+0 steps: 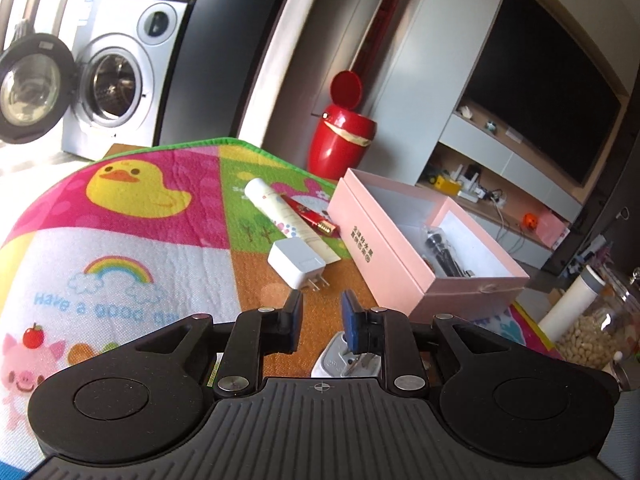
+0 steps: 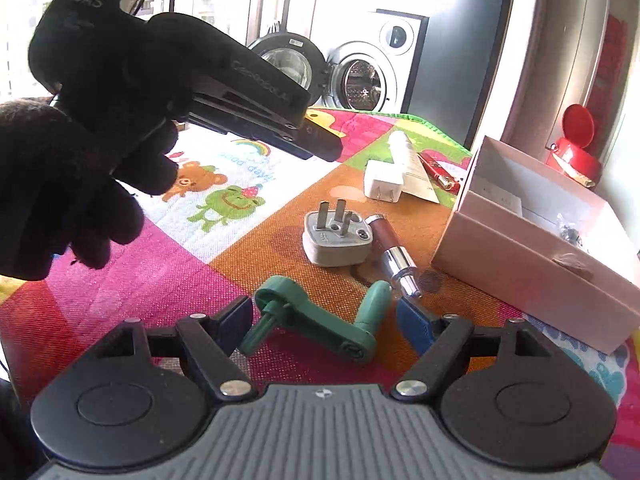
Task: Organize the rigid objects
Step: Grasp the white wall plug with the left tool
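- Right gripper [image 2: 326,318]: jaws wide, straddling green plastic crank [image 2: 320,320] on woven mat [image 2: 168,276].
- Left gripper [image 1: 320,316]: jaws narrow, nothing held, above grey three-pin plug [image 2: 336,240].
- Pink cardboard box [image 1: 384,240] at right, open.

A washing machine [image 1: 120,80] stands beyond the far edge of the cartoon play mat [image 1: 120,240], its round door [image 1: 30,88] swung open. Right of the mat sits a red bin [image 1: 340,136], then a dark television [image 1: 548,80].
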`<act>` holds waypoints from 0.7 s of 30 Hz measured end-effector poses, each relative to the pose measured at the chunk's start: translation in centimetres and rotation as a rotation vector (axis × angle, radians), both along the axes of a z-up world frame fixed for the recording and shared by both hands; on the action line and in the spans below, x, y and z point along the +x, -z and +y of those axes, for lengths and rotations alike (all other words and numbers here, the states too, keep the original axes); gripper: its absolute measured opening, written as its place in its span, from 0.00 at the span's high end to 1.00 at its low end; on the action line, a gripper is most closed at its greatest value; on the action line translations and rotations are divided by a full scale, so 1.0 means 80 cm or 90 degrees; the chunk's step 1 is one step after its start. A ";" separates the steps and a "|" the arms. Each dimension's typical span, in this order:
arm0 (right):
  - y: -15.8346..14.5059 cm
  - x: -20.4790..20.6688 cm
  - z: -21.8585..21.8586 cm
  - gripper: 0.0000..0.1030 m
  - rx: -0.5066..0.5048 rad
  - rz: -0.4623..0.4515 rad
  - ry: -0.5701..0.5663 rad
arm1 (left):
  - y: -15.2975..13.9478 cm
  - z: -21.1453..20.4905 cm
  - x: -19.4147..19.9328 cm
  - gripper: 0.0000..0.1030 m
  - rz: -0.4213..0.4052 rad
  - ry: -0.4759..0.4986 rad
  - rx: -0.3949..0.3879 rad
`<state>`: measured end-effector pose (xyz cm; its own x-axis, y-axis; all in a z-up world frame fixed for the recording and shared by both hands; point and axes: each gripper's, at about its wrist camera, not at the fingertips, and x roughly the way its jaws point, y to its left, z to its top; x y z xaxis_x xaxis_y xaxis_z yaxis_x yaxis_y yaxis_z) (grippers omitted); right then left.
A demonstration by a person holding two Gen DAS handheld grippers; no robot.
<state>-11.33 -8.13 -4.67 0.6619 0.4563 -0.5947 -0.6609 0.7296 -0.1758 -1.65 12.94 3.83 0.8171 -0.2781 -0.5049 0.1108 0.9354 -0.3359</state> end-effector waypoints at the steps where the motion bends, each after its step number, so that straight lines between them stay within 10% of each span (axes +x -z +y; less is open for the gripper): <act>1: 0.000 0.002 -0.014 0.23 -0.003 0.002 0.014 | 0.001 -0.004 -0.005 0.77 -0.001 0.013 0.016; 6: 0.005 0.014 -0.101 0.23 0.033 0.037 0.111 | 0.023 -0.032 -0.019 0.77 0.027 0.063 0.134; 16: 0.019 0.025 -0.149 0.15 0.098 0.062 0.181 | -0.002 -0.076 -0.023 0.76 -0.017 0.160 0.158; 21: 0.013 0.014 -0.148 0.15 0.133 0.079 0.141 | 0.002 -0.078 -0.013 0.75 -0.011 0.084 0.182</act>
<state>-10.21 -20.00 -5.67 0.6875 0.4300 -0.5852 -0.4887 0.8700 0.0650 -2.73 6.74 3.67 0.7929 -0.2311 -0.5638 0.2413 0.9687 -0.0579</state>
